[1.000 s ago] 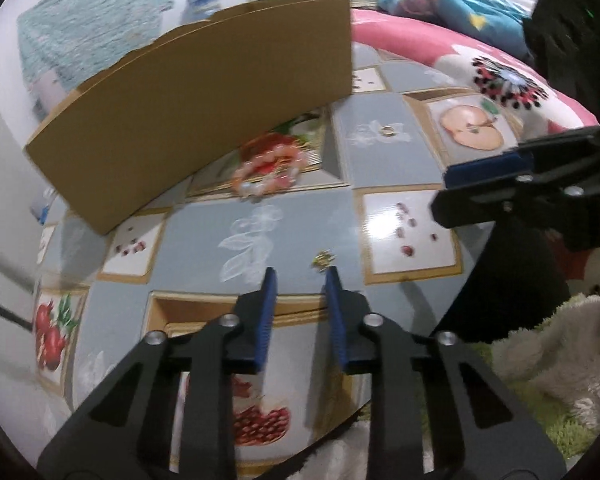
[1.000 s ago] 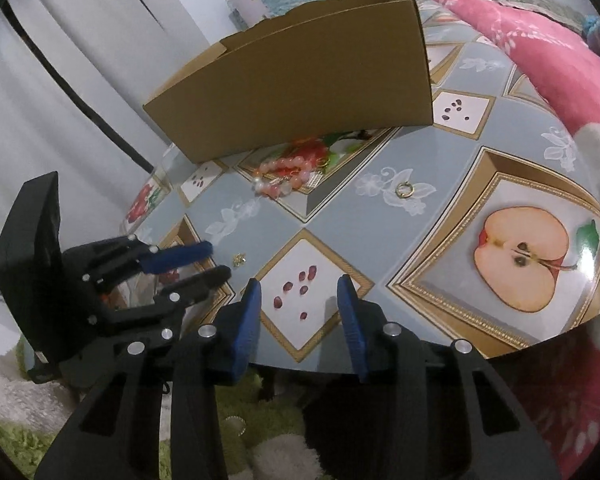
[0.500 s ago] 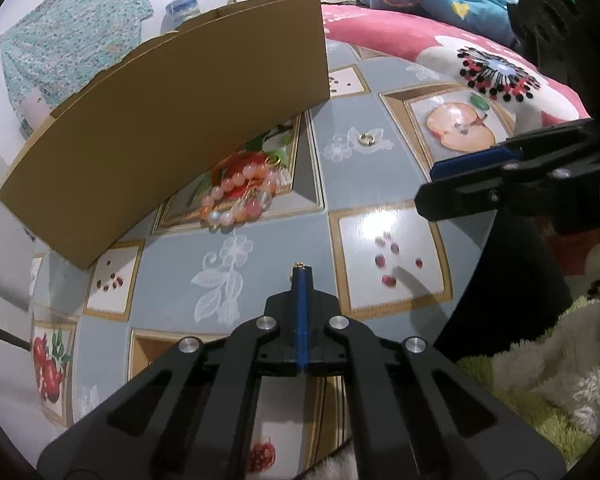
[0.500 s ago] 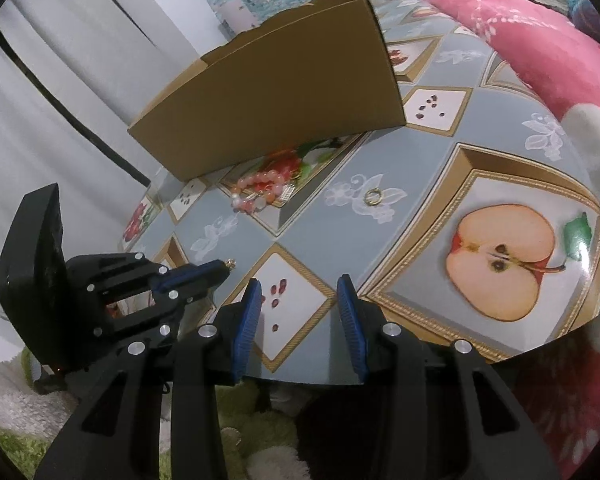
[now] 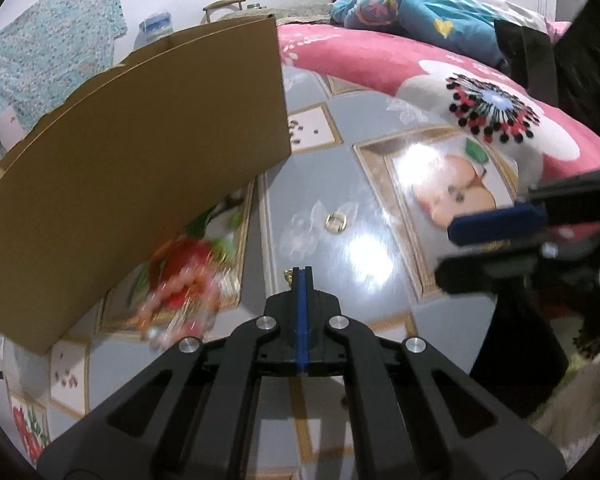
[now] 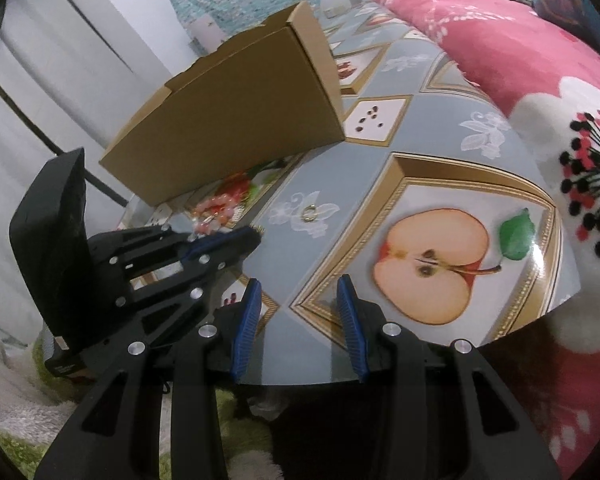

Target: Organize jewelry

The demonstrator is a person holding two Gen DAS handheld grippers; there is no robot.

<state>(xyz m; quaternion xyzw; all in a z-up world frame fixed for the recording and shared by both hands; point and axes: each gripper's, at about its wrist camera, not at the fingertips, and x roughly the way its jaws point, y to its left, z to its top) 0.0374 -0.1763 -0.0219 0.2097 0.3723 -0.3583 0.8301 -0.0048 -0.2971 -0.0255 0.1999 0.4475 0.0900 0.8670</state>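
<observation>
My left gripper is shut on a small gold earring that peeks out at its tips, held above the table. It also shows in the right wrist view. A gold ring lies on the table ahead; it also shows in the right wrist view. A pink bead bracelet, blurred, lies in front of the brown cardboard box. My right gripper is open and empty at the table's near edge.
The table has a glossy grey fruit-print cover. A pink floral blanket borders its right side. A green and white rug lies below the table edge.
My left gripper shut on the small gold earring and lifted it forward toward the ring and box. My right gripper stayed open and shifted slightly.
</observation>
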